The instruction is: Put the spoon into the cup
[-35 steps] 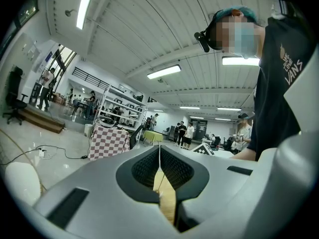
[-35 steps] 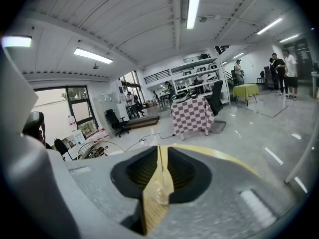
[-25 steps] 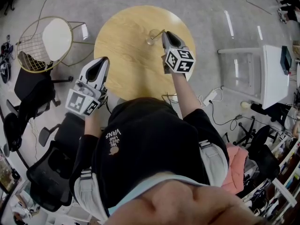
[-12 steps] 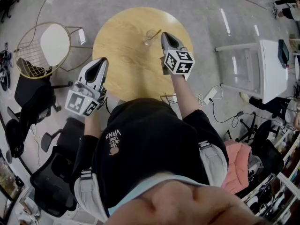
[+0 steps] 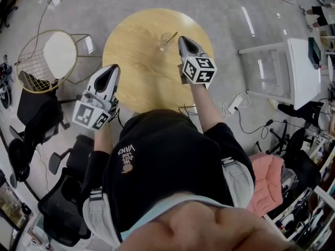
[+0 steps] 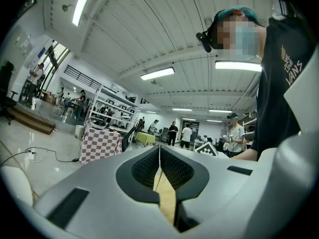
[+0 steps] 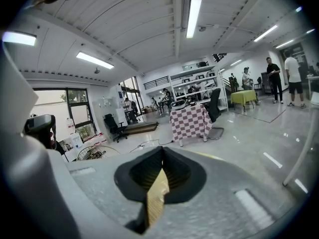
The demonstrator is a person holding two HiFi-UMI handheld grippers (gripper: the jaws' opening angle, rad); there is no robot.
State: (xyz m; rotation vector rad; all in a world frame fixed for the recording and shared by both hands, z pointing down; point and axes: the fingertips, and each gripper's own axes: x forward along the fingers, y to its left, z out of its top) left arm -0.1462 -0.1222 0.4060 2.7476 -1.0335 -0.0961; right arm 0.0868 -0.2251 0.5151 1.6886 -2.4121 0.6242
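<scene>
Fingers (image 7: 142,176) on the right gripper (image 7: 162,152) are pressed together at the tips. Nothing is caught between them, and only a sliver of the wooden table (image 7: 157,198) shows through the slot below. Same story on the left gripper (image 6: 159,149): the ribbed pads (image 6: 144,169) meet along a thin seam, empty.

Out to the head view now. The right gripper (image 5: 184,41) hovers over the round table (image 5: 136,72) with its nose pointing to 12 o'clock. The cup (image 5: 165,42) sits just beside the tip, at its 9 o'clock, close, though I cannot tell whether they touch. The left gripper (image 5: 113,69) hangs at the table's 8 o'clock edge, well apart from the cup.

That cup is clear glass, upright, at roughly 1 o'clock from the tabletop's centre. And the spoon (image 5: 173,36) is in it, slim and pale gold, leaning on the rim with its handle poking out toward 2 o'clock, near the right gripper's nose.
</scene>
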